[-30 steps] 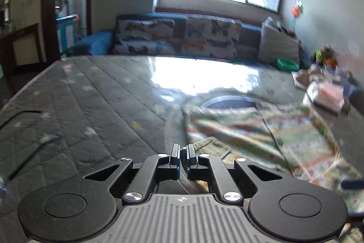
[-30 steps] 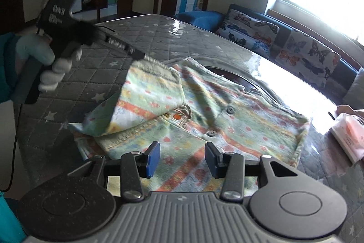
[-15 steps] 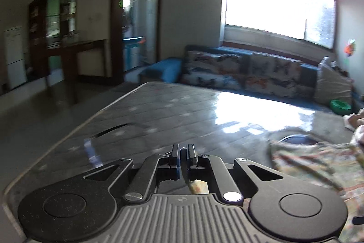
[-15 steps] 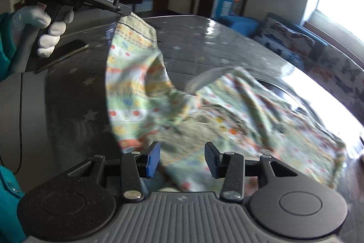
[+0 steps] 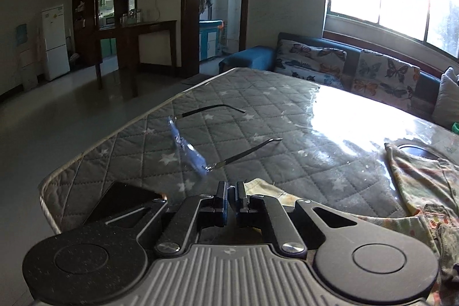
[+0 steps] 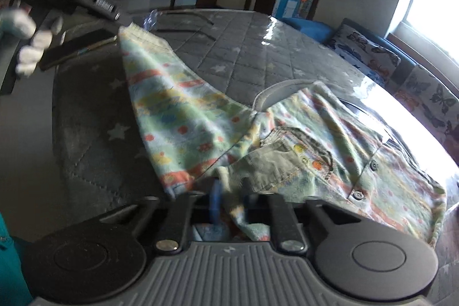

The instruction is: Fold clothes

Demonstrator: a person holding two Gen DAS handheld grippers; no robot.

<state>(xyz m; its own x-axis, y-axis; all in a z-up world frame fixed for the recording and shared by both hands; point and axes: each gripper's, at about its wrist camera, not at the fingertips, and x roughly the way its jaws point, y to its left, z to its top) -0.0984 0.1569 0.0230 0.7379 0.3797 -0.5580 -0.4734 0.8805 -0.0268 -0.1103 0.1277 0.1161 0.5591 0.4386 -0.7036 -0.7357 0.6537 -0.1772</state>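
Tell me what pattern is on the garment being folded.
Pale green garment with orange stripes and small colourful prints; clearest in the right wrist view.

Black tongs (image 6: pixel 231 198) with blue pads, white glove (image 6: pixel 27 42), teal sleeve (image 6: pixel 11 263)

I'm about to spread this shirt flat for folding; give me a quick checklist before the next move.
1. Left claw shut on the sleeve cuff: ok.
2. Right claw shut on the shirt hem; its jaws have just closed: ok.
3. Sleeve pulled out clear of the body: ok.
4. Eyeglasses beside the left claw, out of the cloth's path: cannot tell.
5. Phone close under the raised cuff: not ok.
6. Shirt body lying flat: not ok, still rumpled.
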